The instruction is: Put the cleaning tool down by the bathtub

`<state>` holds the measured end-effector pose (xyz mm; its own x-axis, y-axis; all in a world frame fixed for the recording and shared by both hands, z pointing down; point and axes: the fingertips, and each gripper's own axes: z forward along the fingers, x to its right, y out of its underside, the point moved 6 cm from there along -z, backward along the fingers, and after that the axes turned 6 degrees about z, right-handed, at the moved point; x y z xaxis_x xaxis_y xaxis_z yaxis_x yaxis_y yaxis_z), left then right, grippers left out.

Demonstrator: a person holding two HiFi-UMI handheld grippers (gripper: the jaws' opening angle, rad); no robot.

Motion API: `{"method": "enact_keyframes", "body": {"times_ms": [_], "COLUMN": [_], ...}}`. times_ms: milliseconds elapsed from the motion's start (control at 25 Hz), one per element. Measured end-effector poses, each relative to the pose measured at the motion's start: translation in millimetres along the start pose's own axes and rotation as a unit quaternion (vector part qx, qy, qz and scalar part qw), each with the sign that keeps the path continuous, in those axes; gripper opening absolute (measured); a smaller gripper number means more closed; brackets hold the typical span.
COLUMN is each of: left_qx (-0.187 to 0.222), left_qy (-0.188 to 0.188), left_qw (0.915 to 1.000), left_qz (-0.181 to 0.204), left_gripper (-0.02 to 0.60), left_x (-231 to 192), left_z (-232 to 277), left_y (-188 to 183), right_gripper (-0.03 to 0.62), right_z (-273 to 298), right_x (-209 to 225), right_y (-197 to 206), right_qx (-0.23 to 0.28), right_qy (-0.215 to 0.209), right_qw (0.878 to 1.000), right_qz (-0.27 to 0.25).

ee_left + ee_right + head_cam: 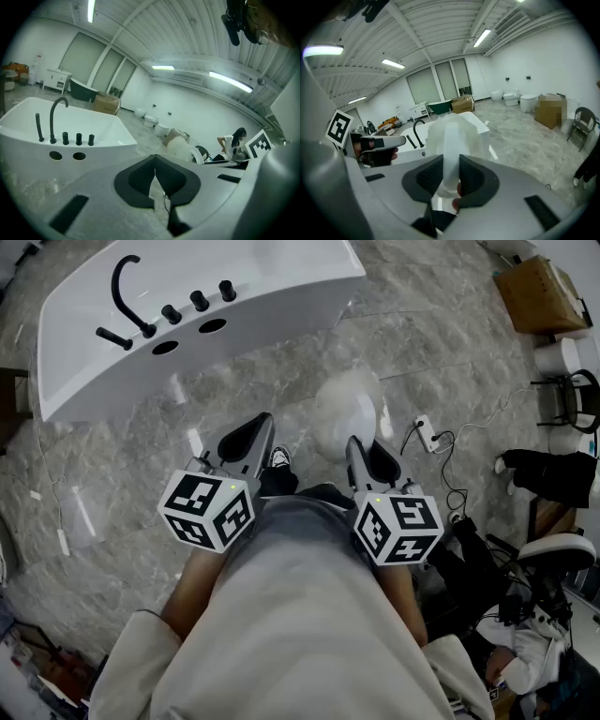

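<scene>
Fingers [472,180] of the right gripper [361,451] clamp the handle of a fluffy white cleaning tool [451,136], held just short of the bathtub [281,296], while the left gripper [155,174] is closed on nothing; lowering it gently onto the floor [422,352] beside the bathtub before letting go seems wise.

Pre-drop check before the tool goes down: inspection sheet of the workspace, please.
Surface: grey marble-look floor.
Job's things: white bathtub with black faucet, ahead on the left; fluffy white cleaning tool held up, not yet set down.
Clutter: cardboard box and a black bundle on the right.
Grippers: left gripper has its jaws together, nothing between them; right gripper is shut on the tool's handle.
Cables: power strip with a loose cable on the floor, right of the tool.
Surroundings: chair far right; toilets by the far wall.
</scene>
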<state>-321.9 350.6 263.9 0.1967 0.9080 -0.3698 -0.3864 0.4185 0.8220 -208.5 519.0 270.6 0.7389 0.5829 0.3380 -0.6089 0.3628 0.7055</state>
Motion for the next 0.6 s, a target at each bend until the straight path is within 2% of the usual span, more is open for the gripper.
{"method": "enact_keyframes", "body": {"times_ms": [280,600], "left_qx": [0.000,0.003], "left_qy": [0.008,-0.005], "left_qw": [1.0000,0.9999], "left_qz": [0.004,-0.011], "left_gripper": [0.009,0.009], "left_x": [-6.8,-24.0], "left_z": [-3.0,-12.2], "left_y": [-0.4,0.7], "right_gripper": [0.079,0.078], "right_z": [2.3,10.4], "right_x": [-3.5,-3.4], "right_y": [-0.4,-11.2], "right_qx": [0.004,0.009], "right_qy": [0.002,0.003], "right_qw": [1.000,1.000], "right_qz": [0.001,0.017]}}
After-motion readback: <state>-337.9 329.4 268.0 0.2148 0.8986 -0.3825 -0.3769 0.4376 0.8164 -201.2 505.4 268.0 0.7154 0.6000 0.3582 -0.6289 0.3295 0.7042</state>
